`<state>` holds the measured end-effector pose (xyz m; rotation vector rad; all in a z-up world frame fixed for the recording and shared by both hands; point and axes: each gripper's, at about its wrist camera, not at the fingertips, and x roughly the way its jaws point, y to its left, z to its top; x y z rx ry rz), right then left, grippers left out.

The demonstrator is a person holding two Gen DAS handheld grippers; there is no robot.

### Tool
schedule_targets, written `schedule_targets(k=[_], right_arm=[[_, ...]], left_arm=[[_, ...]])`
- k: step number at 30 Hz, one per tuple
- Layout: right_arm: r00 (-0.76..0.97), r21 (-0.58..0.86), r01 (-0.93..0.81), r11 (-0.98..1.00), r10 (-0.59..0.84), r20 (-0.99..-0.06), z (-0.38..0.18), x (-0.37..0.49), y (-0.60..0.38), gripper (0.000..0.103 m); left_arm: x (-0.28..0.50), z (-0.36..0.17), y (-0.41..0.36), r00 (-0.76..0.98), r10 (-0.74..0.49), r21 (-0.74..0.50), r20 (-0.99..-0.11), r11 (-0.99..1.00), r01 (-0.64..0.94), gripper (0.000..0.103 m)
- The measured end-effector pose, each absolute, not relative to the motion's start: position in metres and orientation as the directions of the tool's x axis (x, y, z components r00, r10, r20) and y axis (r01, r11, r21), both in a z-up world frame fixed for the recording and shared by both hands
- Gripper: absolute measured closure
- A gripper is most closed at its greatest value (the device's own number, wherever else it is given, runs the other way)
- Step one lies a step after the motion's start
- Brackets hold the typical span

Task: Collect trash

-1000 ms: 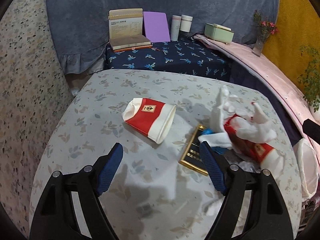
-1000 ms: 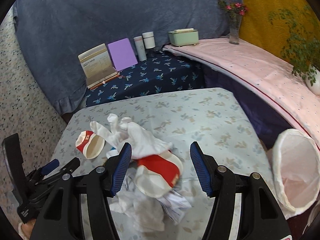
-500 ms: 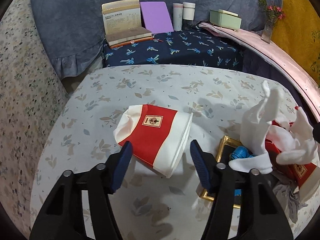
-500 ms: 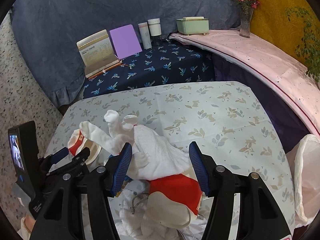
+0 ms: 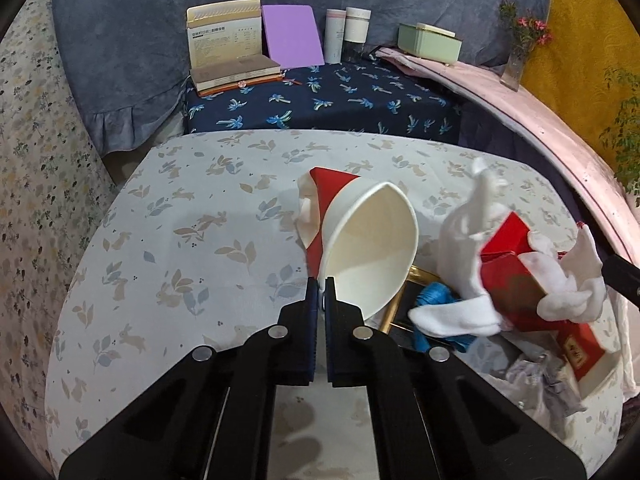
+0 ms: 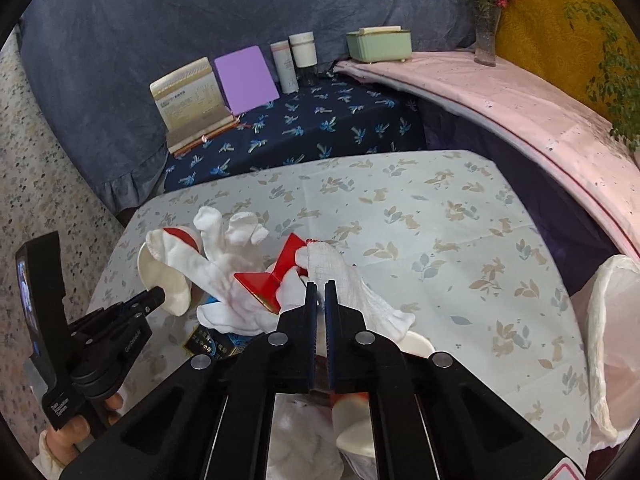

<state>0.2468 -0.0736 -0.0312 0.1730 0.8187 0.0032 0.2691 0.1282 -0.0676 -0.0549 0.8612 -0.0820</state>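
My left gripper (image 5: 321,292) is shut on the rim of a red and white paper cup (image 5: 368,248) and holds it tilted above the floral table (image 5: 180,240). The same cup (image 6: 164,280) and left gripper (image 6: 154,296) show at the left of the right wrist view. My right gripper (image 6: 321,296) is shut on a second crushed red and white cup (image 6: 276,276) tangled with a white cloth glove (image 6: 224,264). That cup (image 5: 516,272) and glove (image 5: 472,248) hang at the right of the left wrist view.
A gold-edged dark box (image 5: 404,312) with blue string (image 5: 436,300) and crumpled paper (image 5: 540,380) lie on the table under the held cup. An open white bag (image 6: 612,344) hangs at the table's right edge. Books (image 5: 228,52), bottles (image 5: 346,34) and a green box (image 5: 430,42) stand behind.
Both grippers were open and have shut. The left one closed on the lying cup's rim and lifted it. The right one closed on the cup and glove bundle and raised it.
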Motion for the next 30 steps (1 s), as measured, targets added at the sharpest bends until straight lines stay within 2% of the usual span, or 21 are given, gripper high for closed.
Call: schedule_targets(k=[16,30], right_arm=[[0.811,0.188,0.146,0.971,-0.009,-0.586,0.052,0.178,-0.135,0.099],[0.833,0.197,0.298,0.934,-0.154,-0.531,0.083,0.096,-0.232,0.099]], left_arm=[[0.201,0.028,0.076,0.746,-0.222,-0.151,-0.628,0.975,0.164,0.1],[0.144,0.065,-0.049,0.708,-0.402,-0.157,-0.581,0.909,0.386,0.1]])
